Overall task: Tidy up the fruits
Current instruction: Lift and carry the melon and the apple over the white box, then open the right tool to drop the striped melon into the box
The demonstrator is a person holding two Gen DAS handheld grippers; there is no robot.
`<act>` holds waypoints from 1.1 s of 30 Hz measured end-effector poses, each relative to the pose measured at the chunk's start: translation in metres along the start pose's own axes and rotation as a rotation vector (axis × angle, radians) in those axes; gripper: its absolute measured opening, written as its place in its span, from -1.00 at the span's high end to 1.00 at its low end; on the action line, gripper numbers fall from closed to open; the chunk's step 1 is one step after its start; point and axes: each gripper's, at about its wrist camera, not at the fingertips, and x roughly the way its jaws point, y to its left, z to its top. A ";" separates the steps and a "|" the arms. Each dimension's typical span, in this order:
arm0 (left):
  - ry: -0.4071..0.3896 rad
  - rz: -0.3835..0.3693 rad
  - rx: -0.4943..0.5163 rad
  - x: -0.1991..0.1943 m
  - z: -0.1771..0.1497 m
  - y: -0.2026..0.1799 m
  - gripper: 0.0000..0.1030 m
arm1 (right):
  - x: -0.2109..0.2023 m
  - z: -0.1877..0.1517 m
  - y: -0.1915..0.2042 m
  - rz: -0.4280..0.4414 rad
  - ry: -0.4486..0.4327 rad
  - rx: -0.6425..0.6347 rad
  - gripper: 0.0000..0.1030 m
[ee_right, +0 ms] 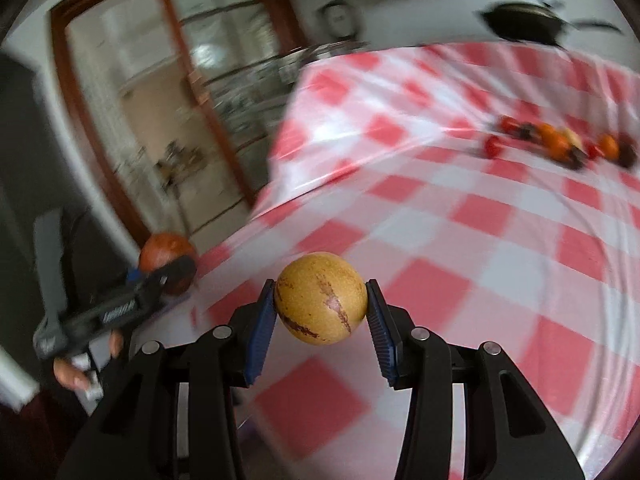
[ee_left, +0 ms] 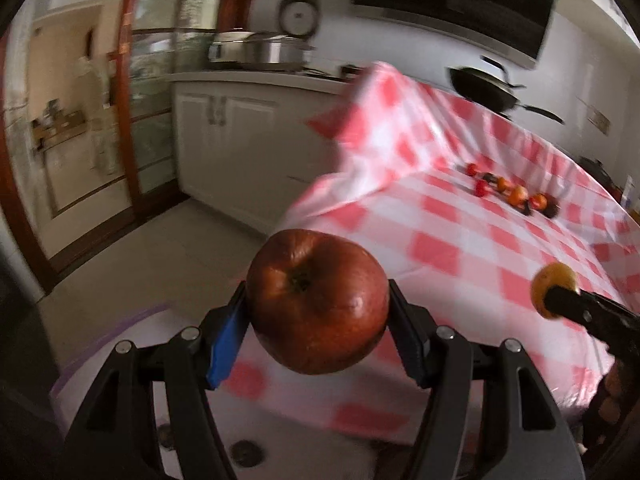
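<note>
The left tongs (ee_left: 318, 308) were clamped on a big, dark red, wrinkled apple (ee_left: 318, 304), carried in the air over the near corner of the counter (ee_left: 460, 240). The right tongs (ee_right: 321, 300) were pinched on a round yellow-tan fruit with reddish-brown streaks (ee_right: 320, 298), also aloft above the cloth. A glossy pink-and-white checked tablecloth (ee_right: 440, 220) covered the counter, and a loose cluster of small red, orange and dark fruits (ee_left: 516, 194) lay far across it. Beyond stood white cabinets (ee_left: 224, 128), a brown-framed glass door (ee_left: 136, 80) and a dark pan (ee_left: 486, 90). Only the left view showed the steel pots (ee_left: 260, 52); only the right view showed the person's hand (ee_right: 74, 372) gripping the other handle.
</note>
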 end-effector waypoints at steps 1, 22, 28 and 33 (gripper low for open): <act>0.003 0.023 -0.022 -0.003 -0.004 0.014 -0.27 | 0.004 0.000 0.011 0.021 0.010 -0.036 0.14; 0.512 0.283 -0.193 0.112 -0.100 0.162 -0.27 | 0.193 -0.131 0.193 0.238 0.736 -0.634 0.14; 0.558 0.294 -0.197 0.129 -0.115 0.165 -0.27 | 0.212 -0.154 0.205 0.220 0.837 -0.684 0.14; 0.580 0.306 -0.172 0.135 -0.119 0.161 -0.27 | 0.222 -0.160 0.200 0.208 0.896 -0.693 0.13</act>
